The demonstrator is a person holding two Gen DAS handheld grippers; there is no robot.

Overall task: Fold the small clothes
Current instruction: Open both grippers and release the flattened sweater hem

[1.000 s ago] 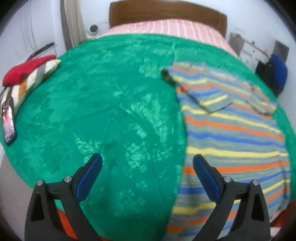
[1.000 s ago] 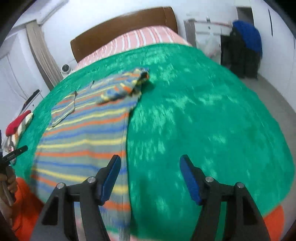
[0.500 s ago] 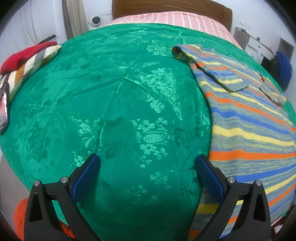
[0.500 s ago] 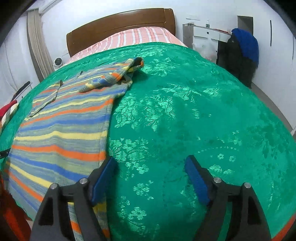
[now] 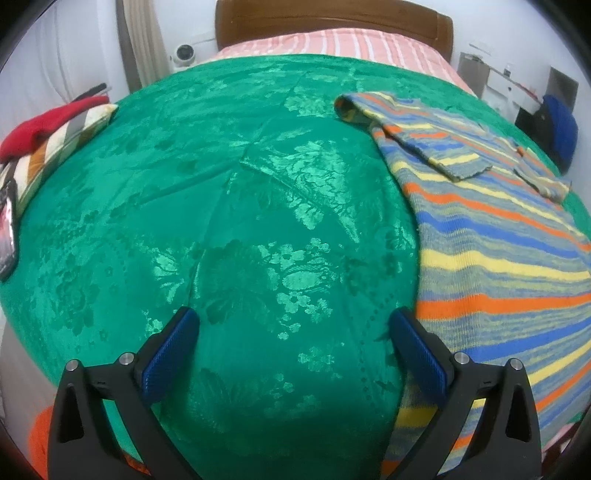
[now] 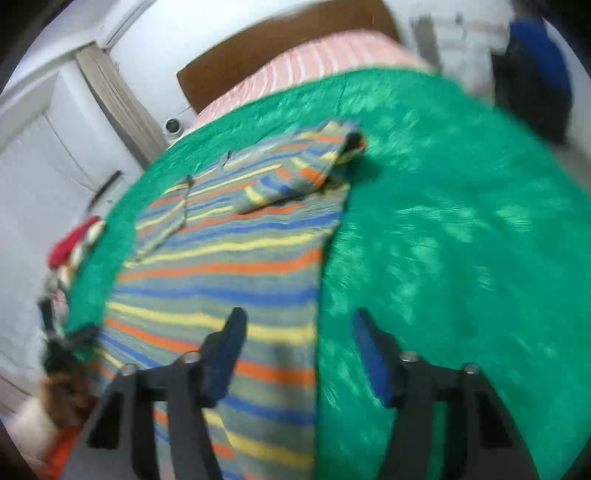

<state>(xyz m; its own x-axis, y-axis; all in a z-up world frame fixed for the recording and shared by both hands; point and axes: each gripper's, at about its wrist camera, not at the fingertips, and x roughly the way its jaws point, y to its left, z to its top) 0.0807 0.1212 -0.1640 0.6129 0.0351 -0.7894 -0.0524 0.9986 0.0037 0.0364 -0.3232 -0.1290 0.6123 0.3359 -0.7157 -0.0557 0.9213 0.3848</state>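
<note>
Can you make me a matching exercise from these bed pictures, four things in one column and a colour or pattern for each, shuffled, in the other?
Things:
1. bedspread
2. sweater
3. headboard
4. gripper fingers

Colours or patterns:
A. brown wood
B. blue pads on black
C. green with a woven flower pattern
D. stripes of orange, yellow and blue on grey

Pairs: 1-C, 2-D, 3-A, 4-B
</note>
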